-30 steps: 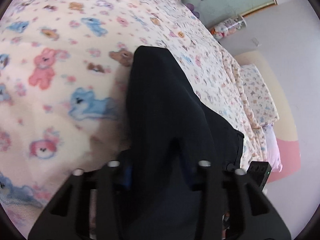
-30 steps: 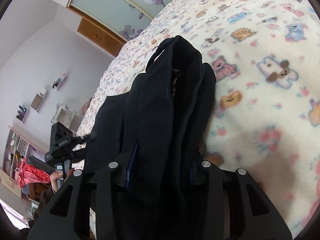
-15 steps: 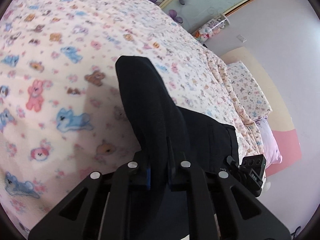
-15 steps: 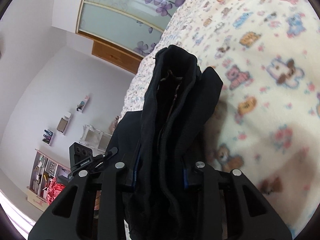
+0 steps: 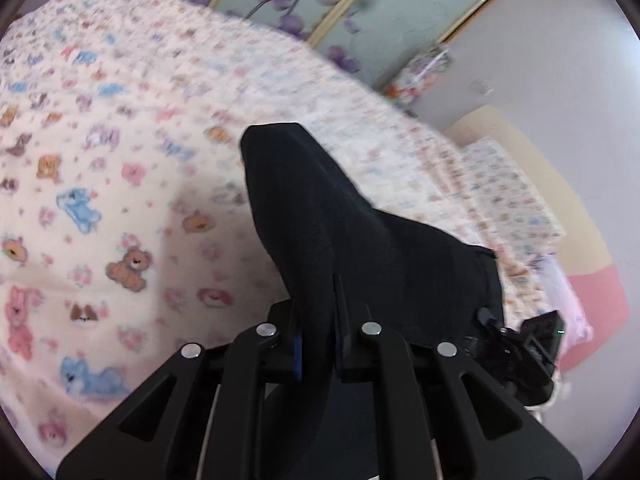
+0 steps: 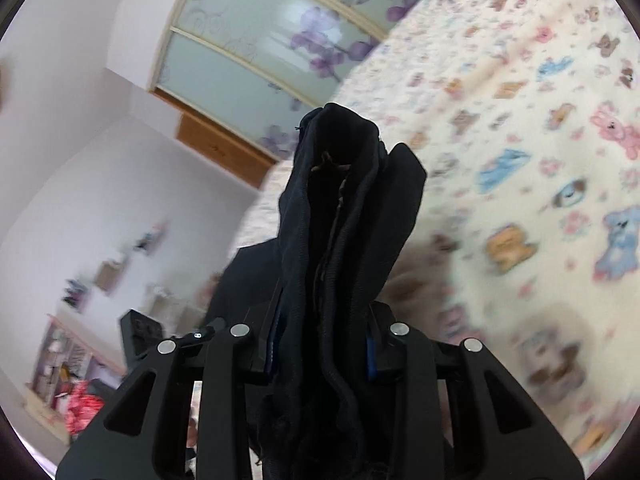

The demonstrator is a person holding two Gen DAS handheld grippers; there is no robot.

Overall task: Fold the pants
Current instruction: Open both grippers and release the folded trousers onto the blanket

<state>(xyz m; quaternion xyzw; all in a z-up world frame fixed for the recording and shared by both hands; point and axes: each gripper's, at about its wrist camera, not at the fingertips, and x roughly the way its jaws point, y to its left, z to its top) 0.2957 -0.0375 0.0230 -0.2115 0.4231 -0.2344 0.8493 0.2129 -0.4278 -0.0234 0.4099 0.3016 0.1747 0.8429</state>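
Higher now, bunched black pants (image 6: pixel 344 216)

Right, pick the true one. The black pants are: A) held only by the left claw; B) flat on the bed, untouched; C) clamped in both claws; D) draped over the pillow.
C: the black pants run between the closed fingers of the left claw and of the right claw.

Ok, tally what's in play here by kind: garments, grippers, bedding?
Pants: 1, black, pinched at both ends
Grippers: 2, left gripper and right gripper, both shut on the pants
Blanket: 1, cartoon animal print
Pillow: 1
Total: 5
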